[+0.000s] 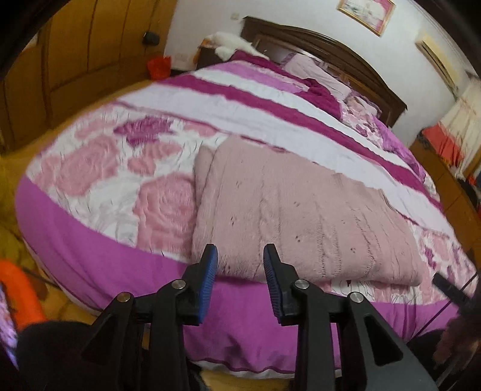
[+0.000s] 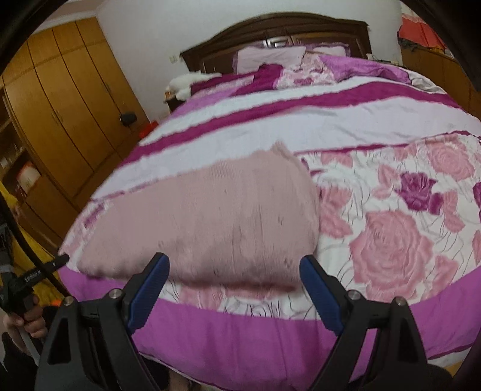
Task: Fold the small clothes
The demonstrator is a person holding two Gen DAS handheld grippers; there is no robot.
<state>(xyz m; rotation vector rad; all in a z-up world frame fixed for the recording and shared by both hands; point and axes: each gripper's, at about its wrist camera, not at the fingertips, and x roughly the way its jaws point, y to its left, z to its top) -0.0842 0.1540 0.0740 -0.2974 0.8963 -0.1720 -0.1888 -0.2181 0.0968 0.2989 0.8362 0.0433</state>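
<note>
The pink knitted sweater (image 1: 303, 222) lies folded into a thick rectangular pad near the foot of the bed, flat on the quilt (image 1: 99, 168), with its near edge just short of the plain purple band that runs along the quilt's edge. Its ribbed knit shows a few small dark specks. In the right wrist view the sweater (image 2: 210, 222) sits left of centre, with big pink roses on the quilt (image 2: 390, 240) spreading out beside it.

The left gripper (image 1: 240, 261) hangs just in front of the sweater's near edge, its 2 blue pads (image 1: 210, 270) standing a little apart with nothing between them; they touch no cloth. The right gripper (image 2: 234, 270) is spread wide, its blue pads (image 2: 150, 282) either side of the sweater's near edge as the camera sees it, empty and apparently clear of the fabric.

At the left edge of the right wrist view, a hand (image 2: 30, 318) grips the handle of the other tool.

Further back the quilt runs in white and dark magenta stripes up to a heap of pillows (image 2: 270, 58) and a dark wooden headboard (image 2: 279, 30). A tall orange-brown wardrobe (image 2: 69, 99) stands along the wall to the left of the bed. A framed picture (image 1: 366, 12) hangs on the white wall.
</note>
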